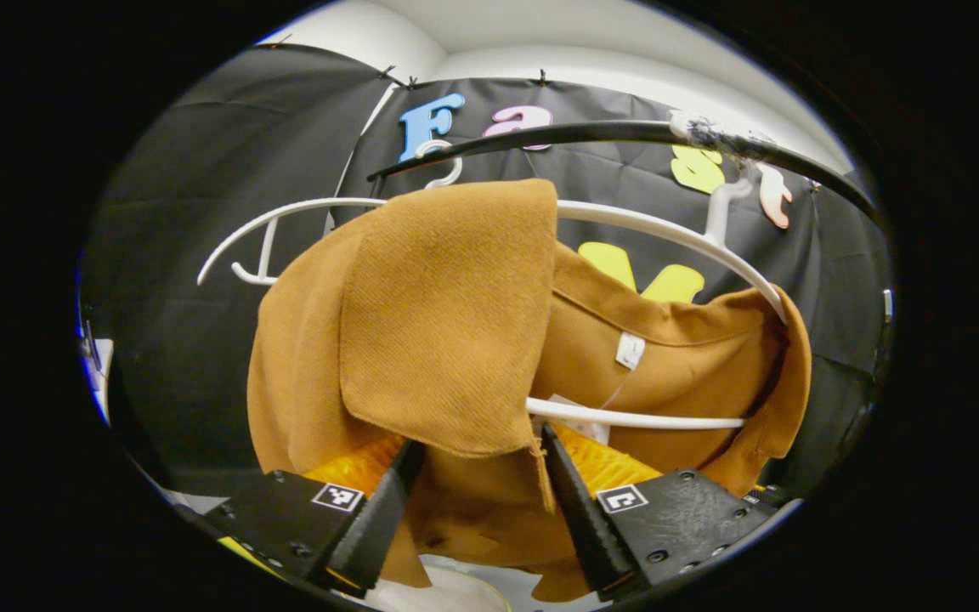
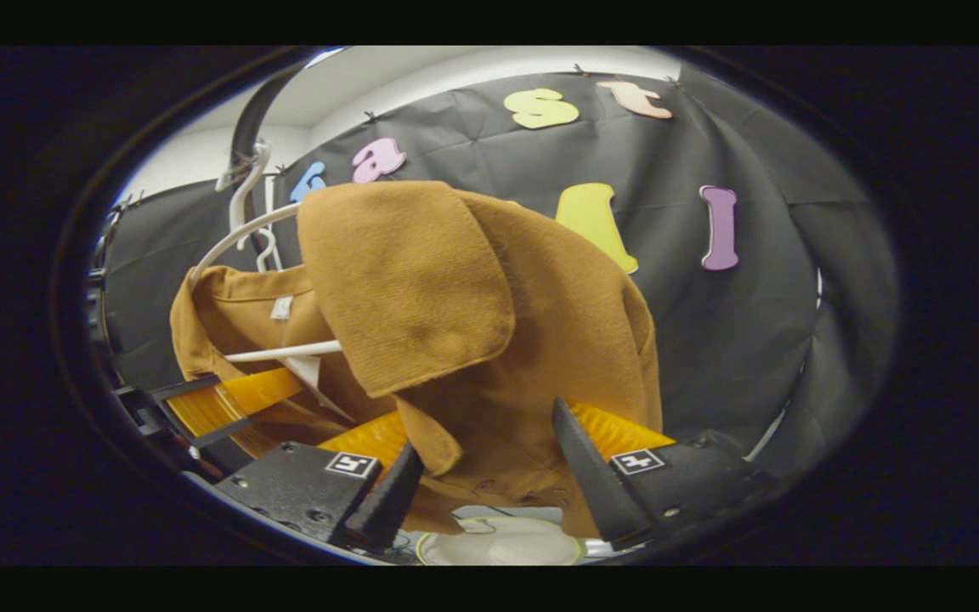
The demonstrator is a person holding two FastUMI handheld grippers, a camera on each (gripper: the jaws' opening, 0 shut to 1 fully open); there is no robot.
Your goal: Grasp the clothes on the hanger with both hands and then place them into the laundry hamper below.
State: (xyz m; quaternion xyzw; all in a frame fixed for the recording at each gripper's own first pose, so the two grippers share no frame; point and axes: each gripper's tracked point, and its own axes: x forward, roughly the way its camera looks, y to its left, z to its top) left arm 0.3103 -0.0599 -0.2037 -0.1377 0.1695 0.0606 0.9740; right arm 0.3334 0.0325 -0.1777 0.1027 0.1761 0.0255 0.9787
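A brown garment [image 1: 447, 340] hangs on a white hanger [image 1: 651, 225] beneath a dark curved rail [image 1: 591, 132], its big collar flap folded over the hanger's shoulder and its neck label showing toward 3 o'clock in the left gripper view. The left tool [image 1: 477, 450] is raised to the cloth with its fingers spread apart — the lower point of the flap and the fabric below it lie in the gap between them, but neither finger visibly presses on the cloth, so it stands released. The hanger's lower bar [image 1: 634, 418] runs out toward 3 o'clock just above the right-hand finger. In the right gripper view the same garment [image 2: 489, 340] drapes from the hanger [image 2: 239, 234], which sits toward 10 o'clock, and the right tool [image 2: 485, 446] is likewise spread wide, with a fold of cloth hanging down between its fingers and no clear pinch on it. Toward 8 o'clock in that view the left tool [image 2: 200, 404] shows beside the garment's open neck. At 6 o'clock, under the hem, a pale round rim [image 2: 498, 544] shows — probably the laundry hamper, though what is in it cannot be told.
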